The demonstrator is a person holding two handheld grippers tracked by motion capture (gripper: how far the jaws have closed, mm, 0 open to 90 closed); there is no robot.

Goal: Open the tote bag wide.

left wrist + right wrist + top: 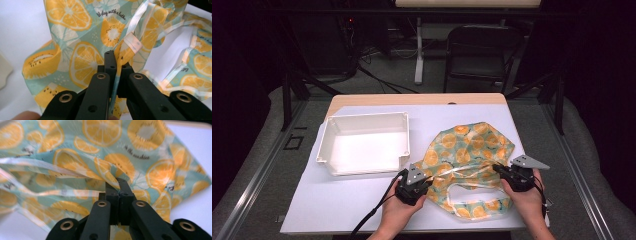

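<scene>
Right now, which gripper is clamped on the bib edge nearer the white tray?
The left gripper: it pinches the bib at its tray-side edge, beside the white tray. The right gripper grips the opposite side, away from the tray.

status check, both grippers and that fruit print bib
Left gripper shut on the fruit print bib. Right gripper shut on its other side. Bib partly lifted off table. White tray apart at left, nothing blocking.

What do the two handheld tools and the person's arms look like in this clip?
Both tools, left tool and right tool, are black, each topped by a grey three-cornered plate. Their jaws are black linkage arms with brass-coloured rivets, ending in slim flat fingers. A black cable trails from the left tool. The forearms are bare, with no sleeves visible.
</scene>
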